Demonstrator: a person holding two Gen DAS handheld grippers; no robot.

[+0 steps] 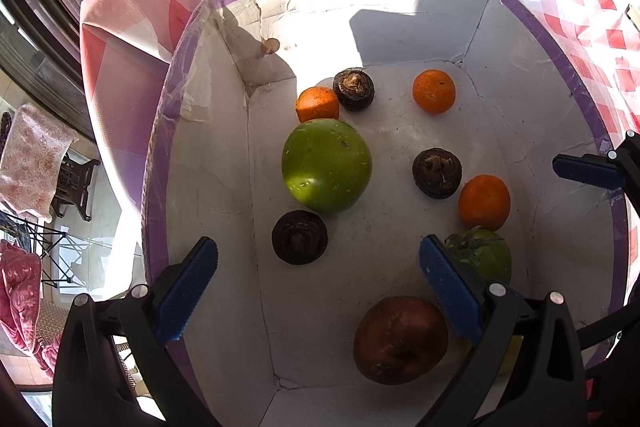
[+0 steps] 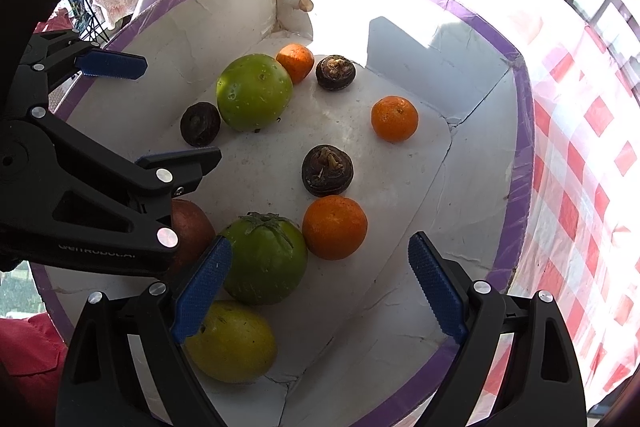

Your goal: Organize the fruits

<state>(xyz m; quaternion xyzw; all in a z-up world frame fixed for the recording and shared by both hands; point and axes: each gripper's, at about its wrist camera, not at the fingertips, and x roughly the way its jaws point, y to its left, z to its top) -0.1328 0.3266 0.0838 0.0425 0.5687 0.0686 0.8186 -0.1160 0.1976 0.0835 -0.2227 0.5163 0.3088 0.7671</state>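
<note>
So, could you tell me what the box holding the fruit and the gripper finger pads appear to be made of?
The box looks like white-painted cardboard: matte, creased and cracked at the folds, with glossy purple tape along its rim. The finger pads look like blue rubber or soft plastic with a fine knurled texture, though which one is unclear.

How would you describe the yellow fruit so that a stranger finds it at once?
Look inside the white box with the purple rim on the checked cloth. In its near corner lies the yellow fruit, beside the green fruit with a leafy cap. It is the only yellow one.
</note>
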